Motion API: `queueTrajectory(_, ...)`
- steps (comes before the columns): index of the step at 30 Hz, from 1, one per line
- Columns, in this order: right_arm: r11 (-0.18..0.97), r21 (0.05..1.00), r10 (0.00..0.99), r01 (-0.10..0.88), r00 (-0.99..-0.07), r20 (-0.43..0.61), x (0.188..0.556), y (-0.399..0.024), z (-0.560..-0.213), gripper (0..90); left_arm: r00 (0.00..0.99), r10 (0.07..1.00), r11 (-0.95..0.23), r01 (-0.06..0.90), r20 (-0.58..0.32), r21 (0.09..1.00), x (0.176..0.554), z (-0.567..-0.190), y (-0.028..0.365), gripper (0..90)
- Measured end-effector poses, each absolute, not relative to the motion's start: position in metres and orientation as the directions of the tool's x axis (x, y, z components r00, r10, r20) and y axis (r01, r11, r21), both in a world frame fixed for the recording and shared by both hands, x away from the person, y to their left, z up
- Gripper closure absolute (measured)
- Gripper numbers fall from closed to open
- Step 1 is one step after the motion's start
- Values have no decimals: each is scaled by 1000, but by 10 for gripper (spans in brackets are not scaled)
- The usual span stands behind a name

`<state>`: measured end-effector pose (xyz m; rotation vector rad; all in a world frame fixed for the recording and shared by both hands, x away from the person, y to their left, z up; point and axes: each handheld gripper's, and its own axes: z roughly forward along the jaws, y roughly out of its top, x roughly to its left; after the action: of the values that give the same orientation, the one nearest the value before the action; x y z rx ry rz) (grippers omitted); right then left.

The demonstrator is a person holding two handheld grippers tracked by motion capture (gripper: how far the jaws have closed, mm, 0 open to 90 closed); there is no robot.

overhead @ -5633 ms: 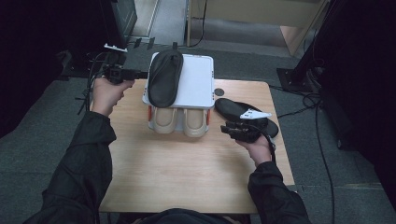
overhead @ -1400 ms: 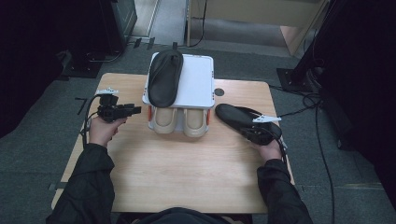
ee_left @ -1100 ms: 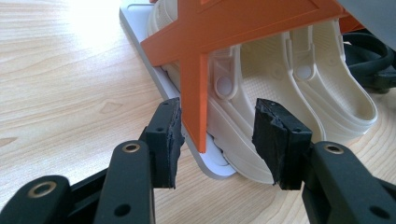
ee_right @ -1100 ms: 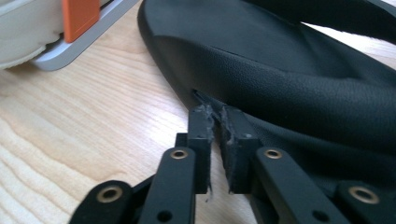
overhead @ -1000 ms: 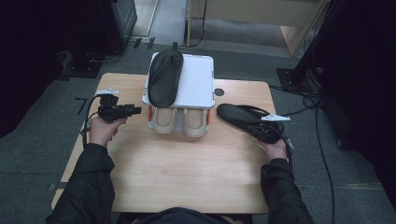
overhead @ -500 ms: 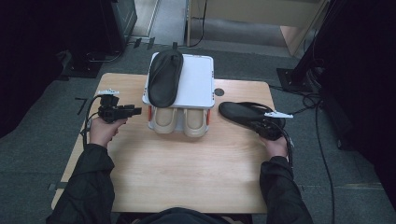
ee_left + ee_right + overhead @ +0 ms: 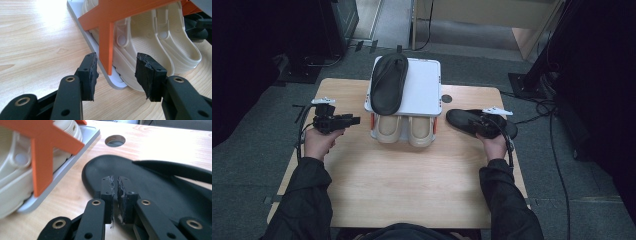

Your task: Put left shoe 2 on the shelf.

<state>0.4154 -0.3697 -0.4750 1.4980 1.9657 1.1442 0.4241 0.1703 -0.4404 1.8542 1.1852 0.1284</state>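
Two hazards noted.
- Right gripper [image 7: 114,187]: jaws have just been closing and are nearly pressed together, seemingly pinching the edge of the black slipper [image 7: 472,121], which lies on the table [image 7: 412,190] right of the shoe rack [image 7: 424,87]. Such a thin hold may let it slip or sag when lifted.
- Left gripper [image 7: 117,72]: jaws spread and empty beside the rack's orange brace [image 7: 106,47]; a careless swing could knock the rack and the other black slipper [image 7: 388,82] on top.

Two black slippers [image 7: 388,82], two cream slippers [image 7: 389,129] (shelved below), one rack [image 7: 424,85].

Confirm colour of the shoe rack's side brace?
Orange brace, shown best in the left gripper view.
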Motion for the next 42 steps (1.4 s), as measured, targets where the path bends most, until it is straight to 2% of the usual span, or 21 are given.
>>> queueTrajectory(12,99,754,941,650,-307,140,438,-352,-493,820,527,773,-122,670,-354,732,416,-441,176,520)
queueTrajectory(30,148,740,918,656,-370,145,409,-361,-491,812,528,773,-125,670,-352,732,422,-444,174,520)
queueTrajectory(42,148,737,912,660,-379,156,394,-369,-491,808,536,770,-133,667,-347,733,429,-444,170,520)
